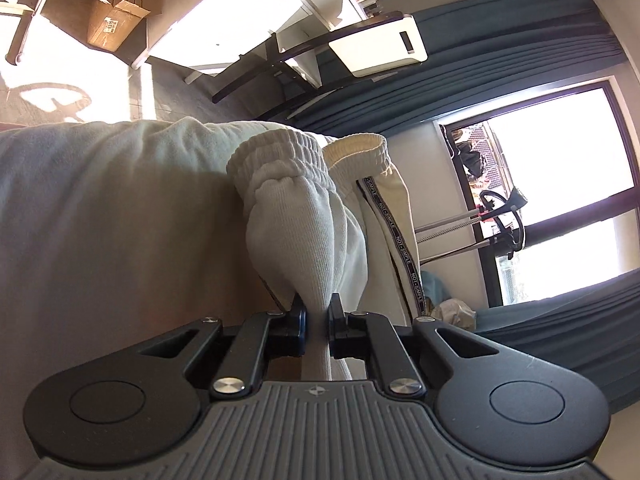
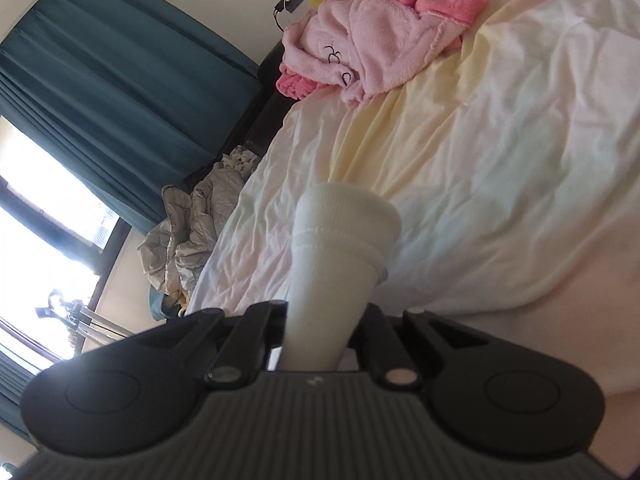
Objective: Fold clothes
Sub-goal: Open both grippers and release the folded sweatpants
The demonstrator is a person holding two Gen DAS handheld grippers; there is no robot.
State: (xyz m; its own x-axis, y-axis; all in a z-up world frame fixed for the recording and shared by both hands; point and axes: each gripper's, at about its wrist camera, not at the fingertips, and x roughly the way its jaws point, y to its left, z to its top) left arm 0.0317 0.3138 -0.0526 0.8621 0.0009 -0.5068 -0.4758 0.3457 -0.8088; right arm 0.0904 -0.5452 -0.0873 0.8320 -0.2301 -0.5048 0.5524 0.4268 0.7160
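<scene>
Gripping a bunched fold of white ribbed-knit sweatpants (image 1: 288, 216), my left fingers (image 1: 317, 312) were closed tight on the cloth, which ran between the pads and back under the camera. Elastic cuff (image 1: 280, 156) gathered just above the pinch; second leg hung beside it, cream, with a dark printed side stripe (image 1: 394, 236). Pale fabric filled the left of that view. Teal curtain (image 1: 500, 52) and bright window (image 1: 560, 152) behind.

My right fingers (image 2: 320, 320) were also clamped shut, holding another part of the white knit garment, its folded ribbed hem (image 2: 348, 216) standing up from the grip. Tips hidden by cloth. Beyond it lay the bed's wrinkled pale yellow-and-pink sheet (image 2: 500, 140), with a pink fleece robe (image 2: 372, 36) heaped at its far end and a crumpled grey quilt (image 2: 192, 232) off the bed's edge.
</scene>
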